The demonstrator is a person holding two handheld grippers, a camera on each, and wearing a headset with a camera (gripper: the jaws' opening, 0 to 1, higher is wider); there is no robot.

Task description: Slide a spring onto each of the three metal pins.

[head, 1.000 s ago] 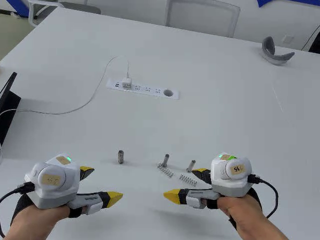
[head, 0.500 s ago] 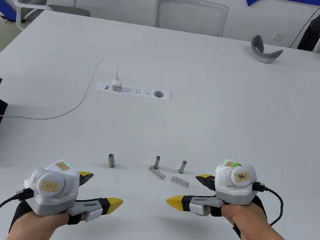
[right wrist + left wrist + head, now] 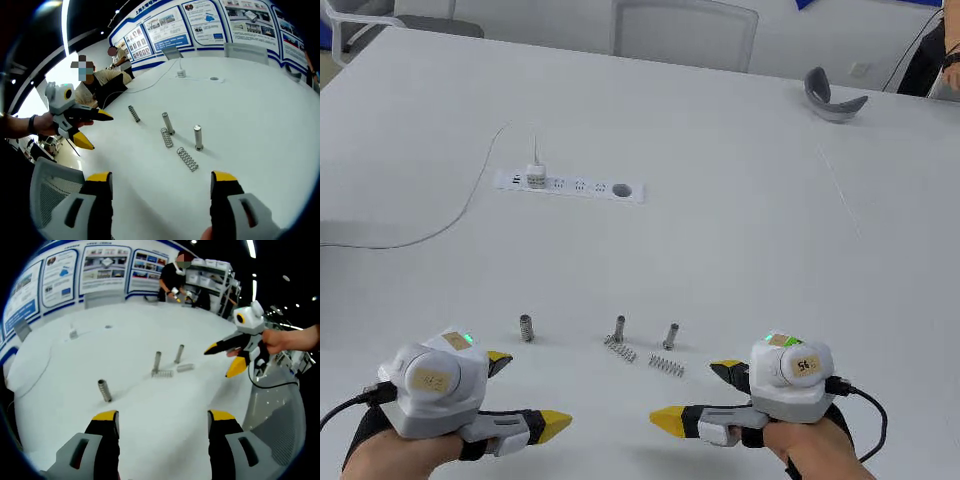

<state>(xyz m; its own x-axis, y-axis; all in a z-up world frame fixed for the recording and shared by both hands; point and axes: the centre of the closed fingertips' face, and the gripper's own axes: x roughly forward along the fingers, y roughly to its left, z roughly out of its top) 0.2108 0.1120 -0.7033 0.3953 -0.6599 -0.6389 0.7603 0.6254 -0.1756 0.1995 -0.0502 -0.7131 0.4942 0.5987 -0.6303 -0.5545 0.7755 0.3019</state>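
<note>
The white counter [image 3: 740, 220] carries three pins in a row. The left pin [image 3: 526, 327] already wears a spring. The middle pin [image 3: 618, 327] and right pin [image 3: 671, 334] are bare, with the first loose spring [image 3: 620, 350] and second loose spring [image 3: 666, 366] at their 6 o'clock. Your left hand-held gripper [image 3: 525, 392] and right hand-held gripper [image 3: 695, 394] hover nearer you, both spread wide and empty.
</note>
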